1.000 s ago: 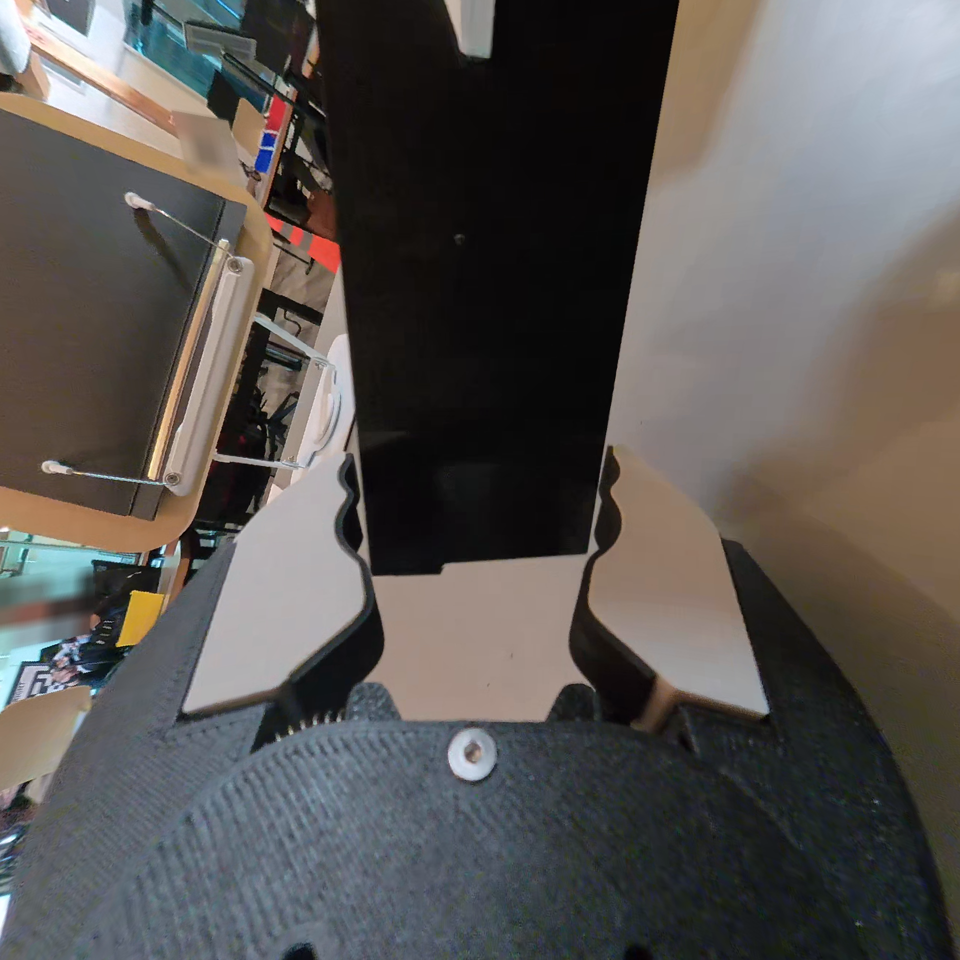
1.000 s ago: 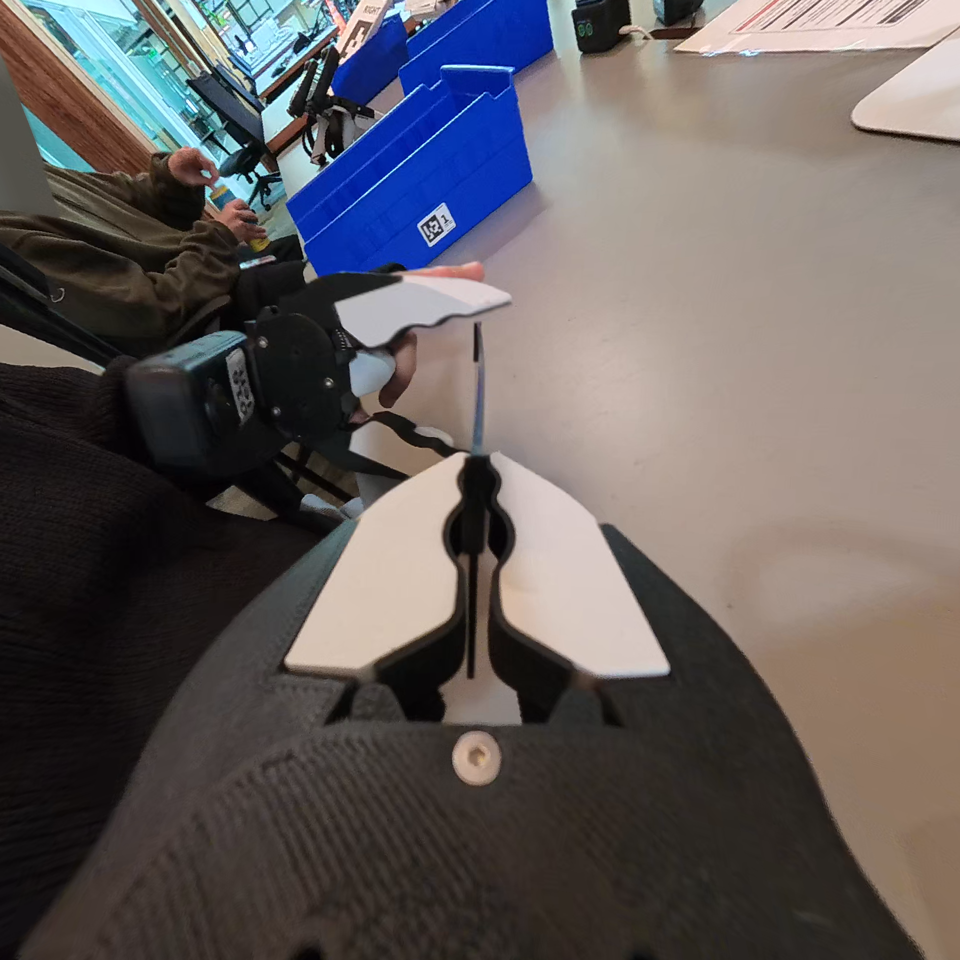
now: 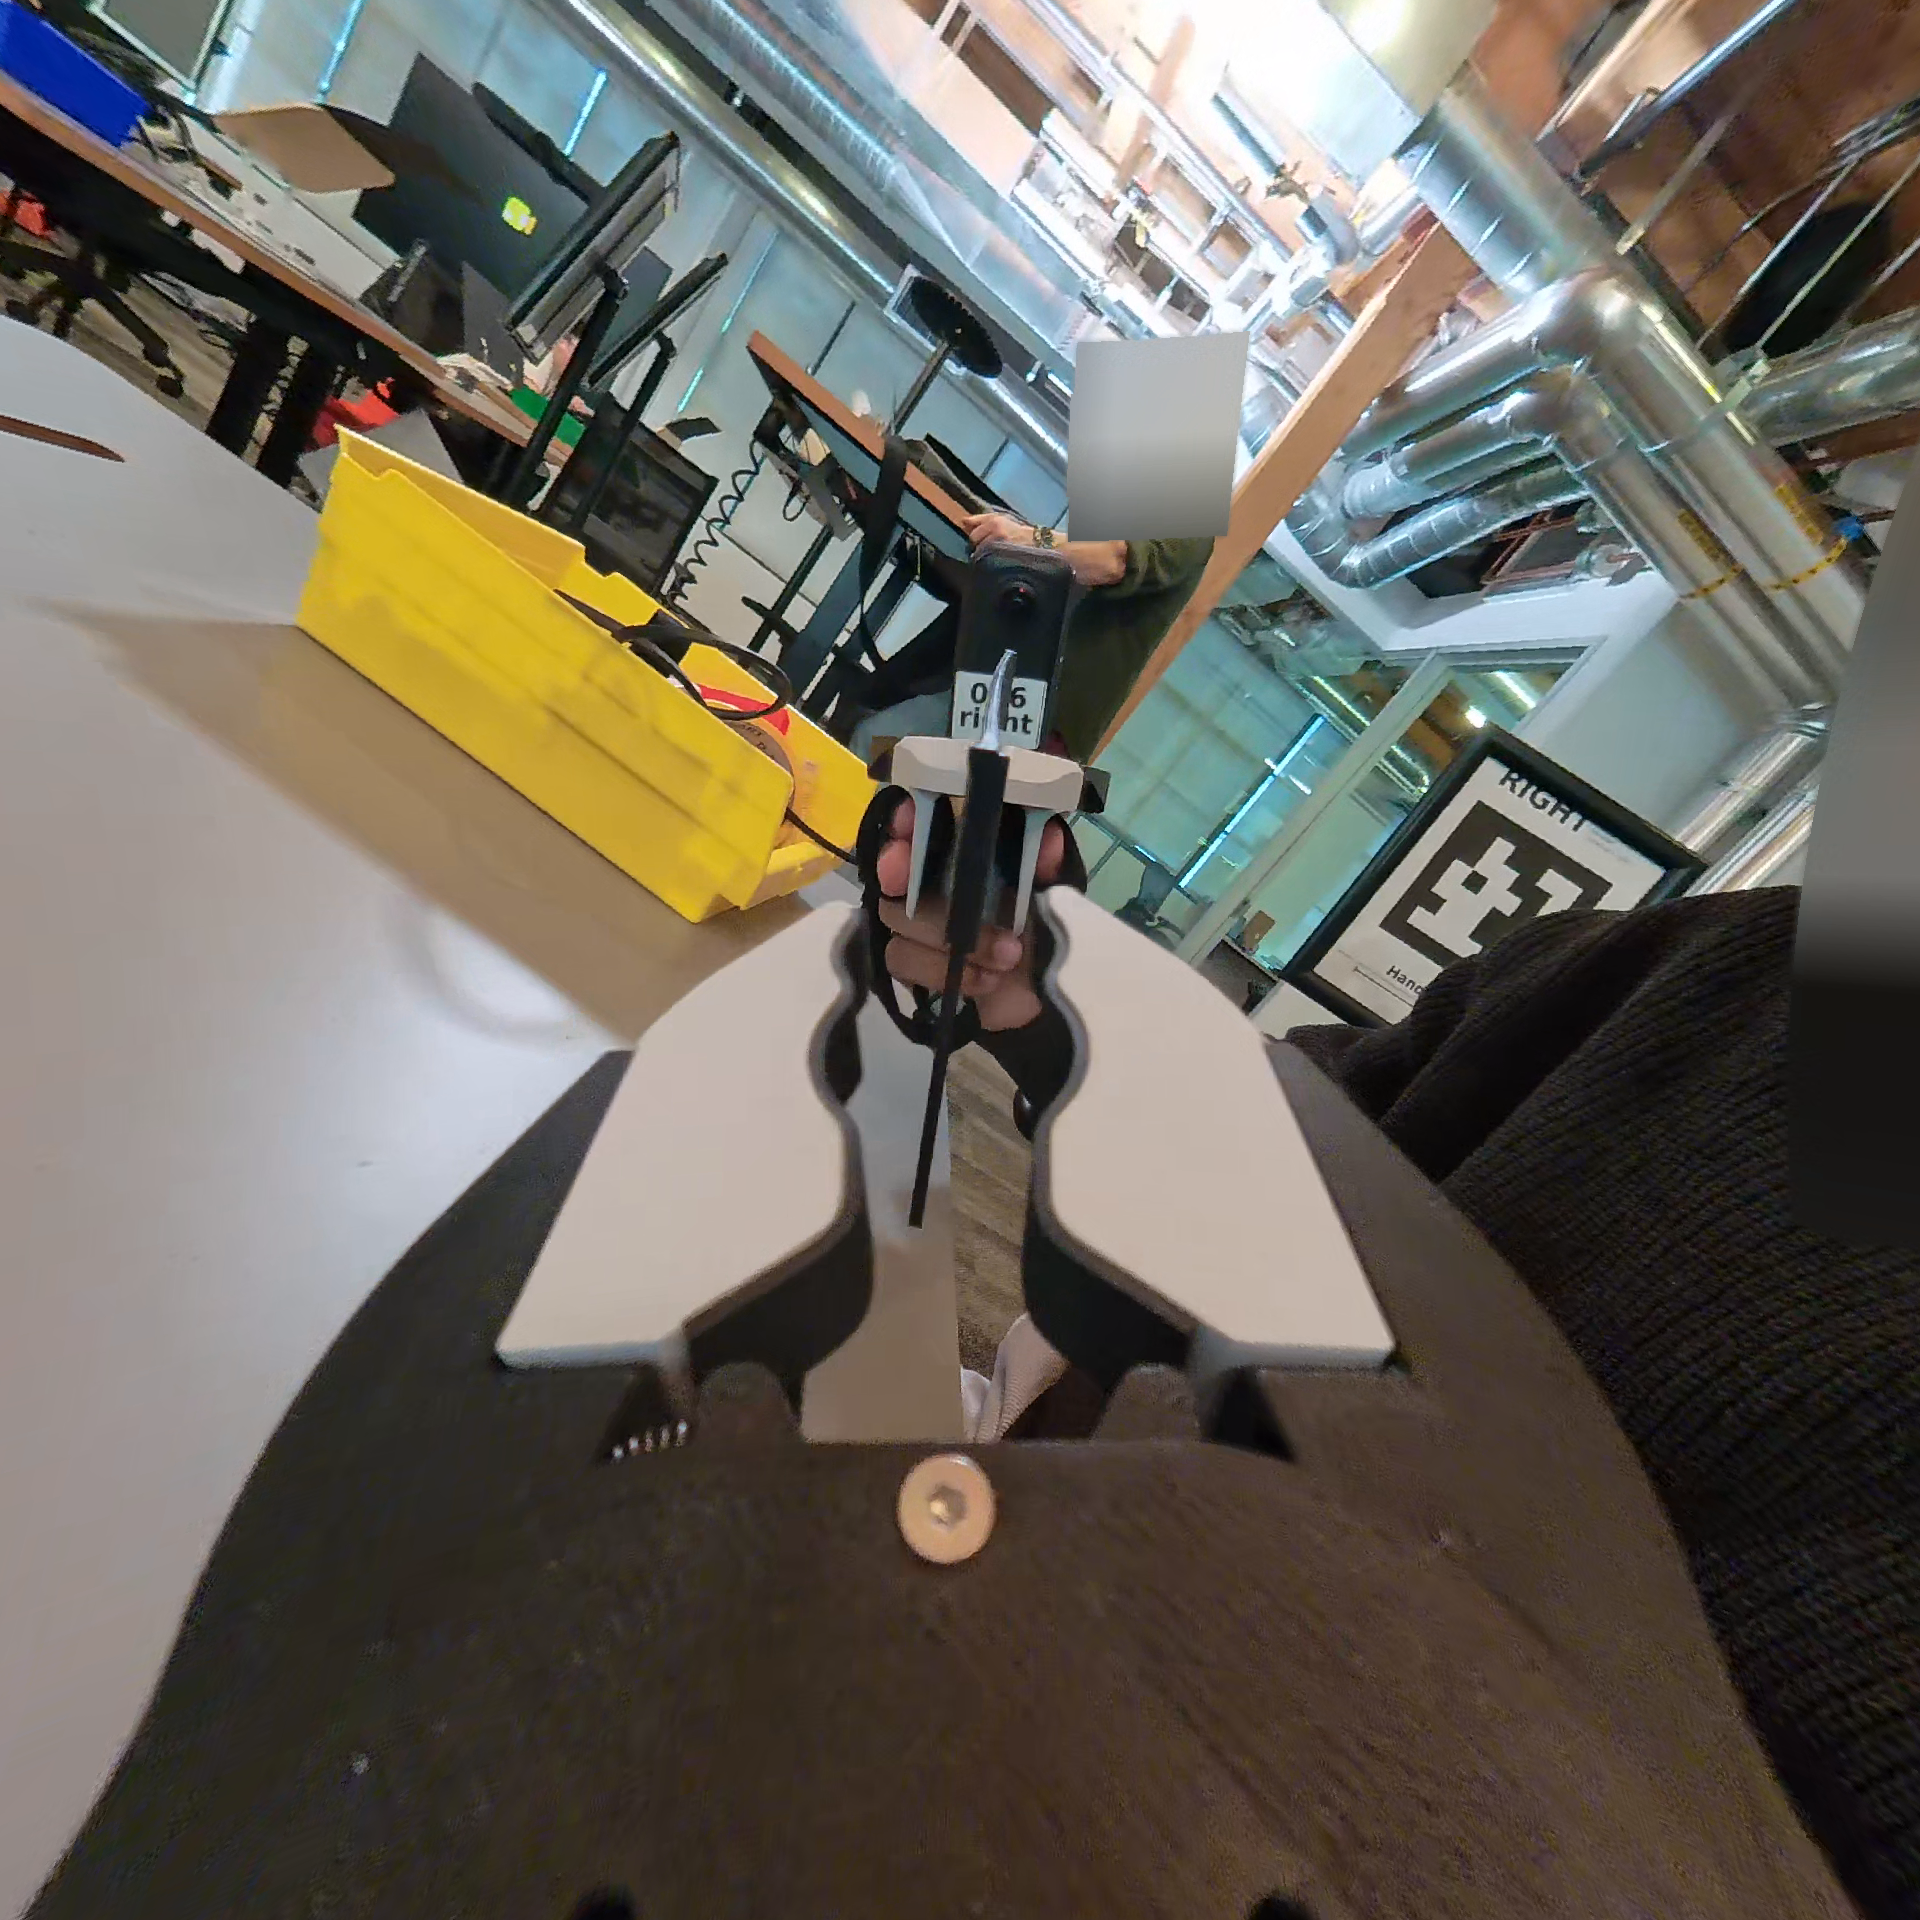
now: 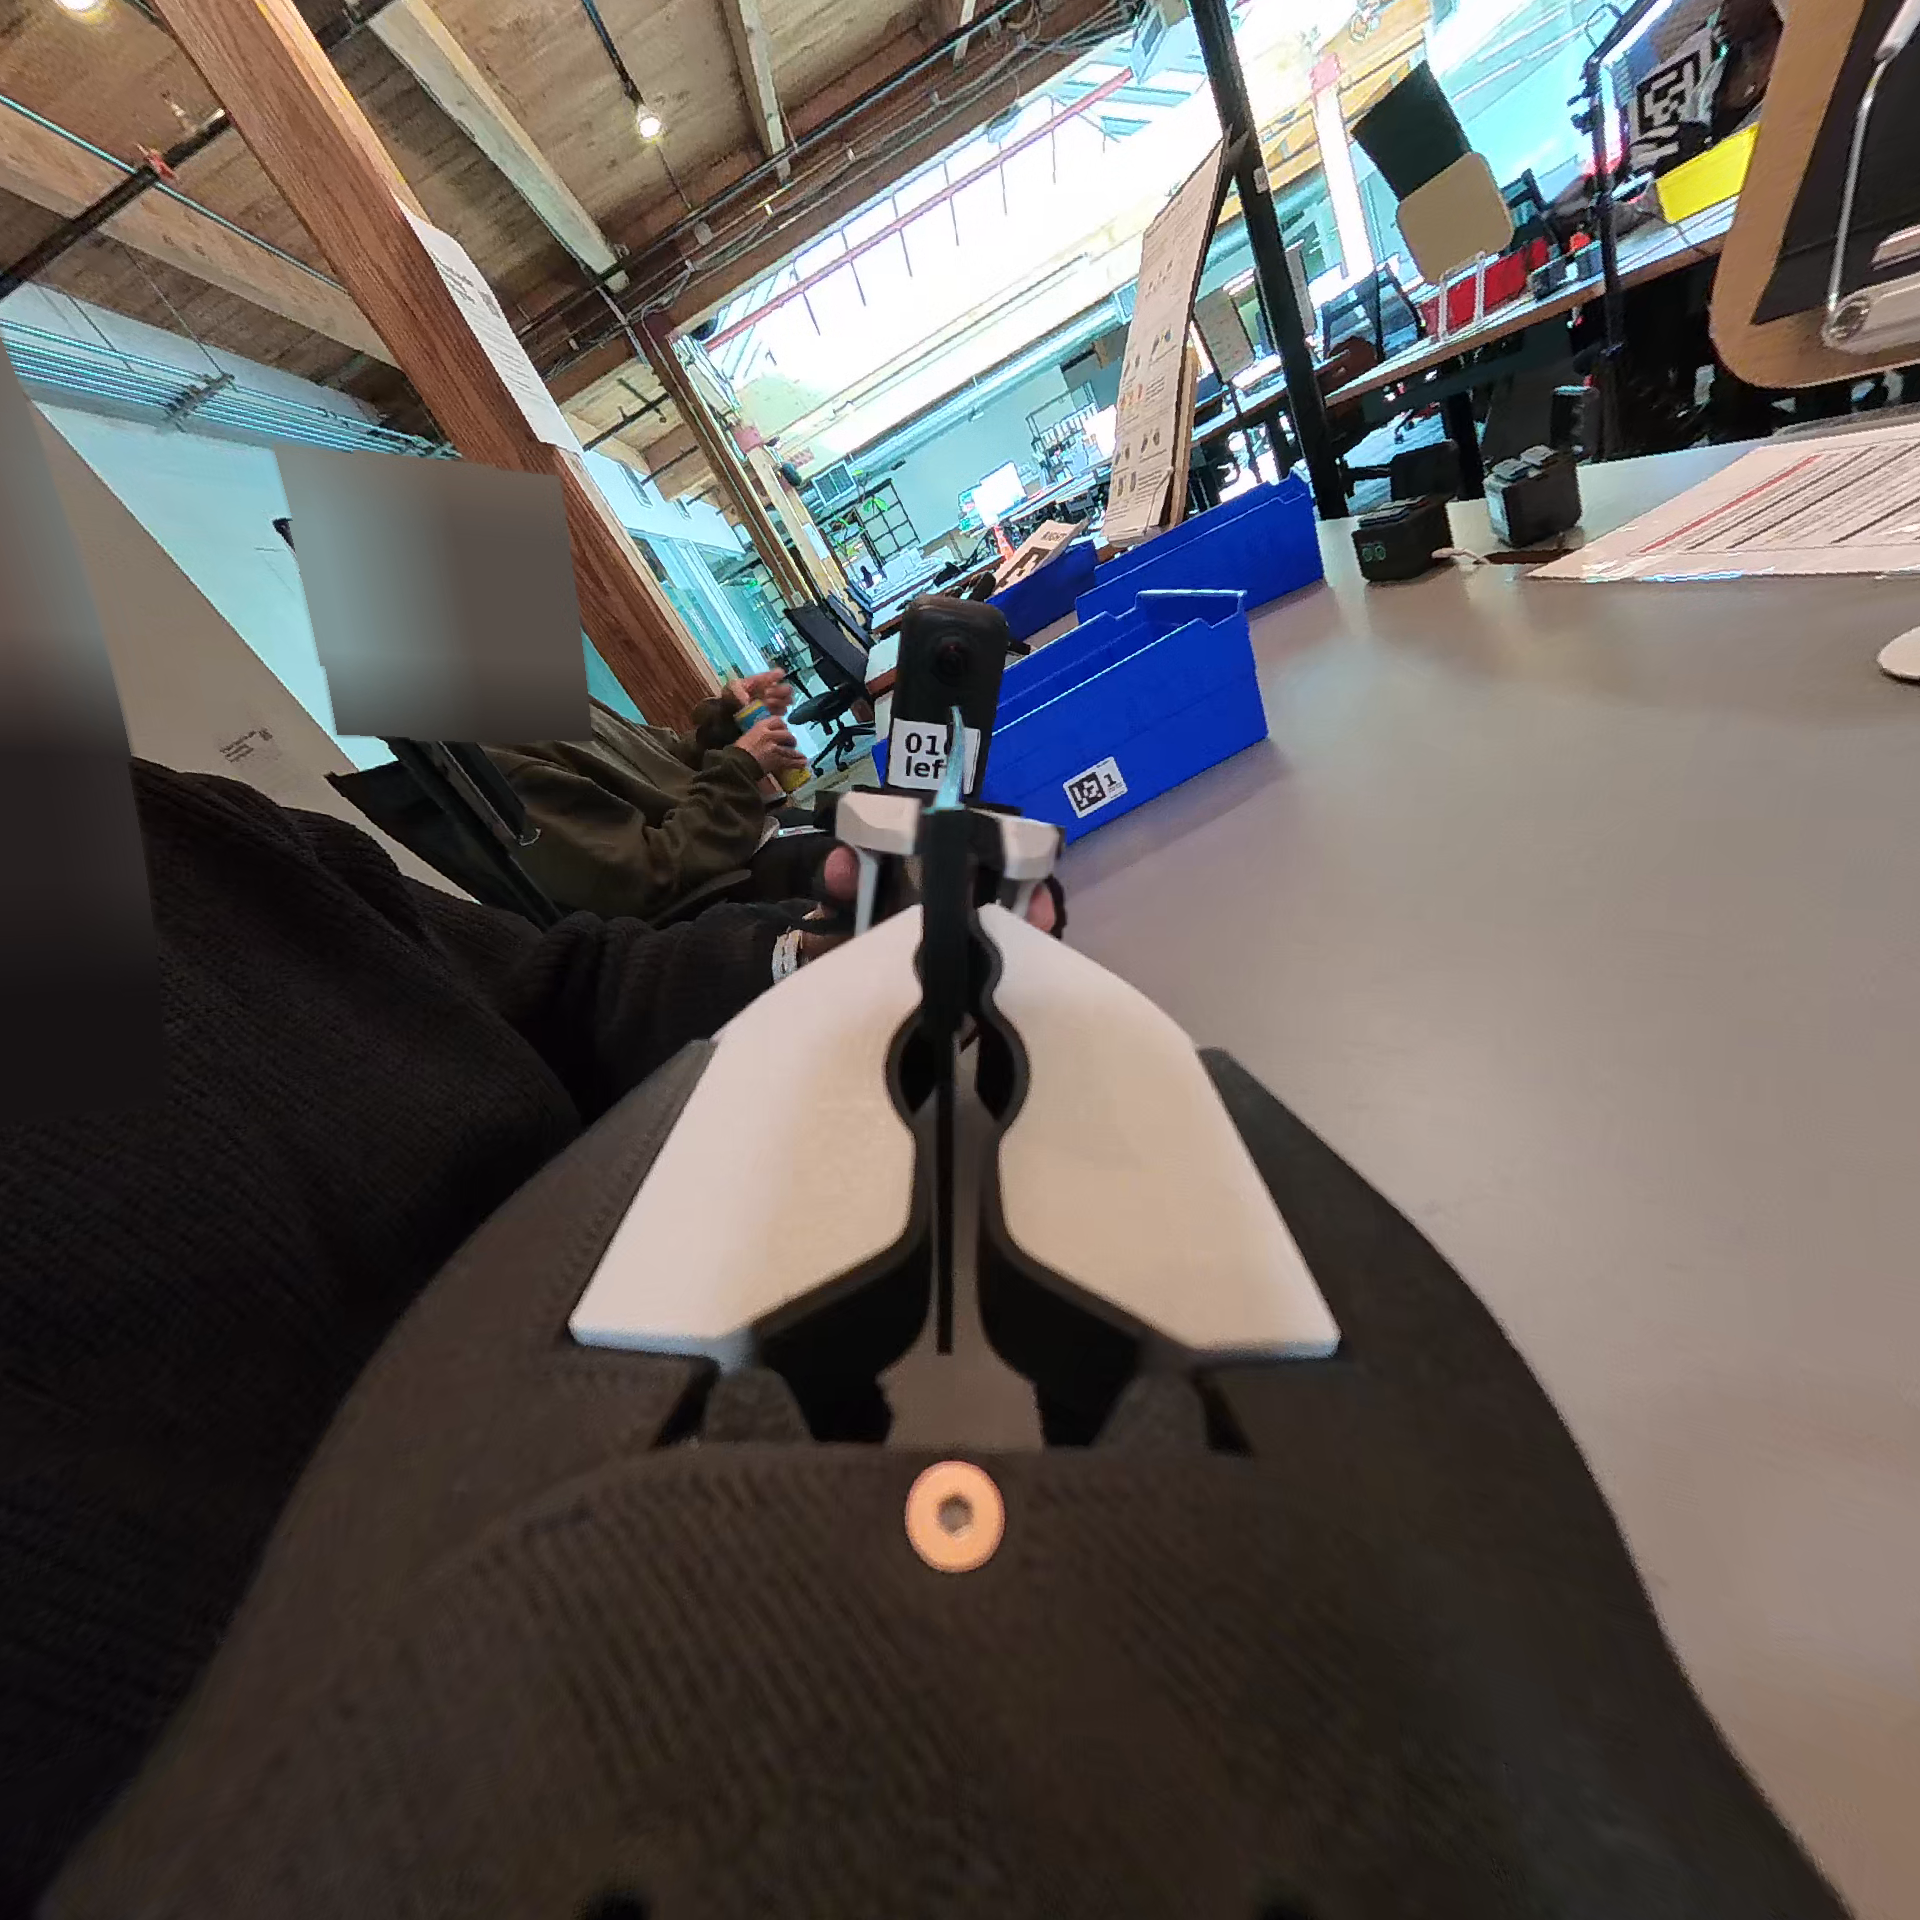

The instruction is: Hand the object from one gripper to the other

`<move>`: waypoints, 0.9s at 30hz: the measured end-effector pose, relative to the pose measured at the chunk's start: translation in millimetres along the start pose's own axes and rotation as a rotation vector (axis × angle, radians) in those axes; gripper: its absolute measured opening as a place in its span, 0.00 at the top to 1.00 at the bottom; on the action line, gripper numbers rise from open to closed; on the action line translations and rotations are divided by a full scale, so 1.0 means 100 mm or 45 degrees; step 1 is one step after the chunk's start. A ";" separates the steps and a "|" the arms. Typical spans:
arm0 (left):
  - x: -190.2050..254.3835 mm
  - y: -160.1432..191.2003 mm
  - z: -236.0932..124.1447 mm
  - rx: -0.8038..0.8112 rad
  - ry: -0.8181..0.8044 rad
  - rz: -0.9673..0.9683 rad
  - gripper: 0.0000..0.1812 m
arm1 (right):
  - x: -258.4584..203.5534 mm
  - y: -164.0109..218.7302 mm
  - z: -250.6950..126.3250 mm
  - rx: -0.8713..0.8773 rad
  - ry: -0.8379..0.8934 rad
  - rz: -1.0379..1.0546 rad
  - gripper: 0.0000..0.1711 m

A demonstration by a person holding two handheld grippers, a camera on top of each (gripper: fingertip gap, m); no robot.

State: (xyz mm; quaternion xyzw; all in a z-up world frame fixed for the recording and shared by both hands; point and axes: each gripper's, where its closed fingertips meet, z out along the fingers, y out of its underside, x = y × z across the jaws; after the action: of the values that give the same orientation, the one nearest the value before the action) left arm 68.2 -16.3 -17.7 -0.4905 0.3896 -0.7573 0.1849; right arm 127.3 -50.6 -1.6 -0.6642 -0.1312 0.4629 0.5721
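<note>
Txt labels: cam (image 3: 1013, 597), blue bin (image 4: 1143, 707), poster (image 3: 1486, 883).

Grey table (image 4: 1507, 935) with blue bins (image 4: 1132, 707)

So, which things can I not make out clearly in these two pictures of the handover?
- Thin black object: both wrist views show only its edge, so its flat face and outline stay unknown. In the right wrist view the right gripper also covers its sides.
- Yellow bin, left wrist view: its near wall hides most of the contents.
- Blue bin, right wrist view: its wall hides the inside.
</note>
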 end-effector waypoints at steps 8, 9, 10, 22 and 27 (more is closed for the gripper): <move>0.02 -0.07 -0.03 0.054 0.005 0.017 0.99 | 0.10 0.00 0.01 0.013 0.075 -0.045 0.81; 0.00 -0.09 -0.04 0.065 -0.005 0.017 0.99 | 0.17 -0.01 -0.01 0.011 0.134 -0.077 0.71; -0.02 -0.11 -0.06 0.079 -0.019 0.013 0.99 | 0.24 -0.02 -0.04 0.006 0.200 -0.119 0.66; -0.53 -0.26 -0.33 0.283 -0.410 -0.096 0.99 | 0.47 0.21 0.07 -0.415 0.796 -0.804 0.33; -0.56 -0.25 -0.35 0.429 -0.459 -0.234 0.99 | 0.56 0.67 0.38 -0.710 0.950 -0.955 0.18</move>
State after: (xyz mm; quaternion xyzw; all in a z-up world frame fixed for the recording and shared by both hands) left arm 64.3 50.9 -39.0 -0.6130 0.1725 -0.7256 0.2607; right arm 104.5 -8.5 -83.7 -0.8153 -0.2636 -0.0873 0.5081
